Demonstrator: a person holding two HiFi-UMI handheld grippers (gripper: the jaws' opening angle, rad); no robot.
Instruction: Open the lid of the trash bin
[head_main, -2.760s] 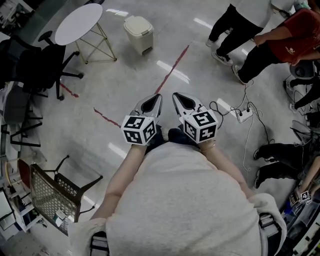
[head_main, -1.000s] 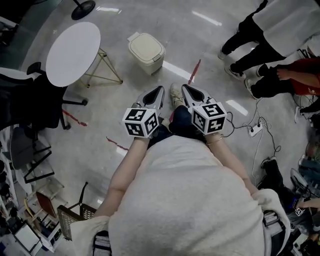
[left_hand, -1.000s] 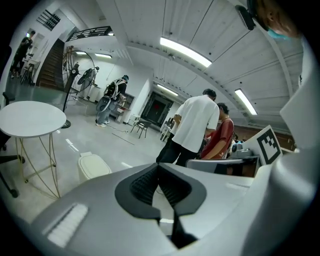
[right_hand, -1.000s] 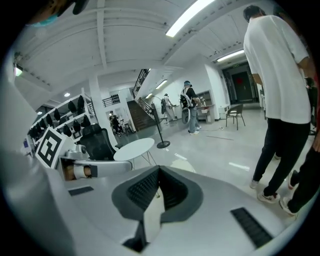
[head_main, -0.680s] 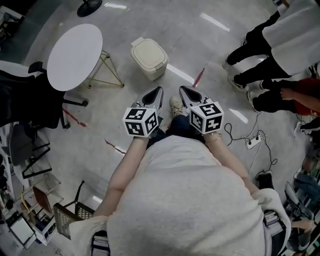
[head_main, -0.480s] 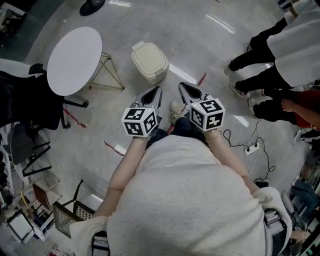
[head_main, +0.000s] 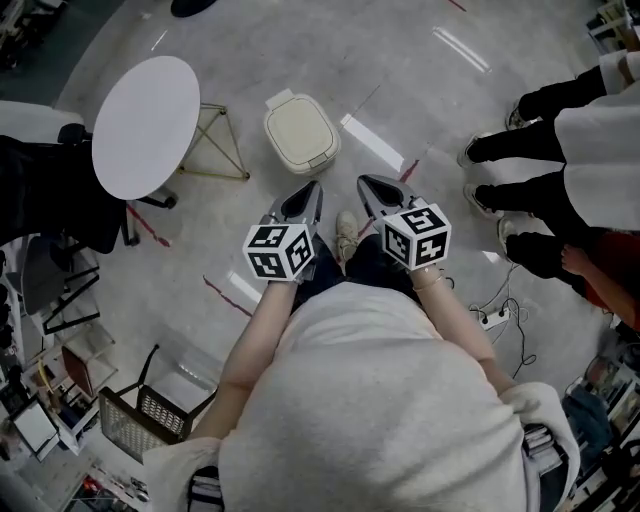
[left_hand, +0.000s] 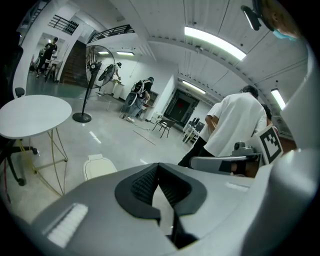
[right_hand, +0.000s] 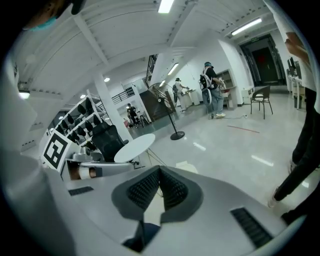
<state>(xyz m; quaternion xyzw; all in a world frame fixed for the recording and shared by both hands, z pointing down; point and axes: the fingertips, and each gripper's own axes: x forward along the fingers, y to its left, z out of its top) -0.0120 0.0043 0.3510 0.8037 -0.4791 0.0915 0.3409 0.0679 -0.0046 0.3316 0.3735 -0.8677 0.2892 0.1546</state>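
The trash bin is a small cream bin with its lid down, standing on the grey floor just ahead of both grippers. My left gripper is shut with nothing in it and points at the bin from a short way off. Beside it, my right gripper is also shut and empty. In the left gripper view the bin shows low at the left, beyond the closed jaws of the left gripper. In the right gripper view only a corner of the bin shows past the right gripper.
A round white table on thin gold legs stands left of the bin. A black office chair and a wire basket are further left. Several people stand at the right, with a power strip and cables on the floor.
The person has walked towards the bin, so it now lies much nearer the gripper tips. Both grippers have stayed shut and side by side.
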